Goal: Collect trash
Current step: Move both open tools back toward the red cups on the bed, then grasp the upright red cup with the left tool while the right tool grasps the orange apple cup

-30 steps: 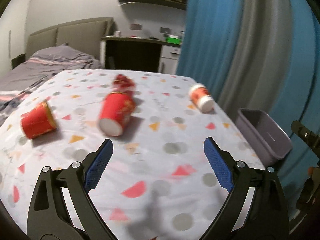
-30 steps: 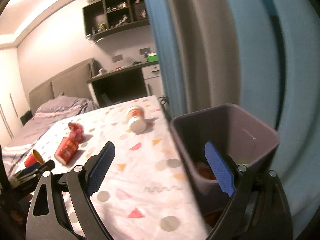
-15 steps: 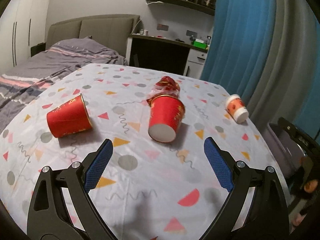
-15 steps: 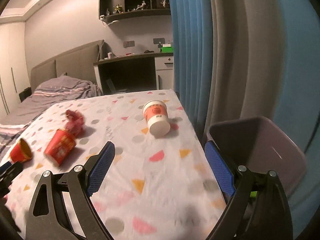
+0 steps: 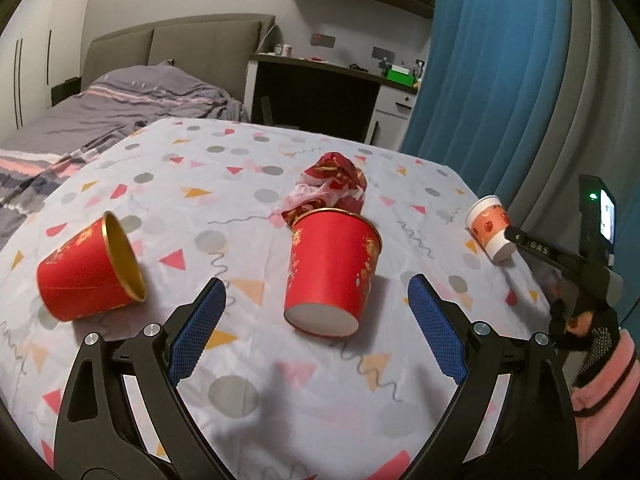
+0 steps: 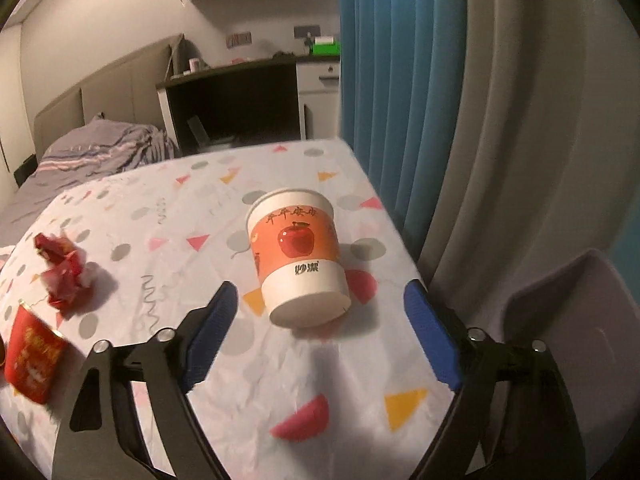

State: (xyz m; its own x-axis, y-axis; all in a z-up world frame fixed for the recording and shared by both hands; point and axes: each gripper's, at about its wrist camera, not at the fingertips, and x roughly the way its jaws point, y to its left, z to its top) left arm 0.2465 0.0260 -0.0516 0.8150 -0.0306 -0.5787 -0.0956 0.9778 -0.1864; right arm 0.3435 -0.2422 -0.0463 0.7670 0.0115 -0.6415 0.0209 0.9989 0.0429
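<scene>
So both grippers are over the surface (image 5: 256, 420), the one with the white cloth covered in triangles and dots. My left gripper (image 5: 316, 320) is spread wide with nothing between the blue pads. Right ahead of it is a red cup (image 5: 330, 272) tipped on its side, white base facing me, sitting roughly in line with the gap but the pads aren't touching it. Just behind that cup, touching its rim, is a crumpled red wrapper (image 5: 334, 184). Off to the left lies a second red cup (image 5: 86, 266), also on its side, gold inside showing, well apart from the first one.

My right gripper (image 6: 320, 328) is wide too, but its jaws are closing a bit. Nothing is between them yet. The apple cup (image 6: 298, 260), white with an orange band and a red apple on it, lies on its side just ahead of the fingertips, base toward me, near the right edge of the surface. From the left wrist view I can see one black finger of that gripper reaching in beside the same cup.

The grey bin (image 6: 576, 332) sits off the right edge of the surface, next to the blue curtain (image 6: 384, 80). I can't see inside it from here.
</scene>
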